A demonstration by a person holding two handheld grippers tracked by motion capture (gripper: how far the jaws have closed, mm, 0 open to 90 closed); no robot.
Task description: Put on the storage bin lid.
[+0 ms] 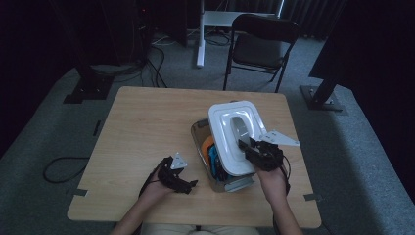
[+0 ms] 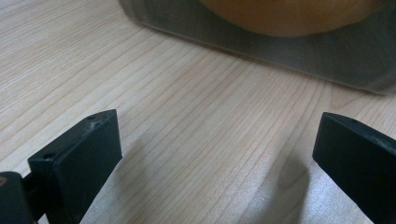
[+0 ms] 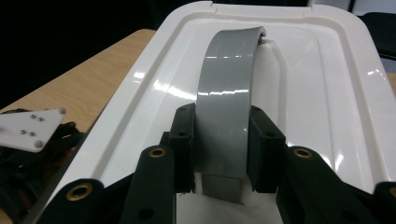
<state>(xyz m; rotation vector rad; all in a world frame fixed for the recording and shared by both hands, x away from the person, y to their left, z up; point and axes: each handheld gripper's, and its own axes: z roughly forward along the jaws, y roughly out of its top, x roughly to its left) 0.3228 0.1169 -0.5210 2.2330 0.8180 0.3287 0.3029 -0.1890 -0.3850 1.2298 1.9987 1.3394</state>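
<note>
A white lid (image 1: 226, 139) with a grey arched handle (image 1: 240, 126) lies askew over a clear bin (image 1: 199, 132) right of the table's middle, leaving the bin's left side uncovered. An orange thing (image 1: 207, 143) and a blue thing (image 1: 214, 155) show inside. My right gripper (image 1: 246, 145) is shut on the handle; in the right gripper view the pads (image 3: 181, 140) press both sides of the grey handle (image 3: 229, 79) above the lid (image 3: 317, 79). My left gripper (image 1: 192, 185) rests low on the table, left of the bin, open (image 2: 217, 144) with bare wood between its jaws, facing the bin's wall (image 2: 280, 46).
The wooden table (image 1: 147, 122) stretches wide to the left and back of the bin. A black folding chair (image 1: 262, 41) and a white post (image 1: 200, 34) stand beyond the far edge. Black stands (image 1: 88, 83) flank the table on the carpet.
</note>
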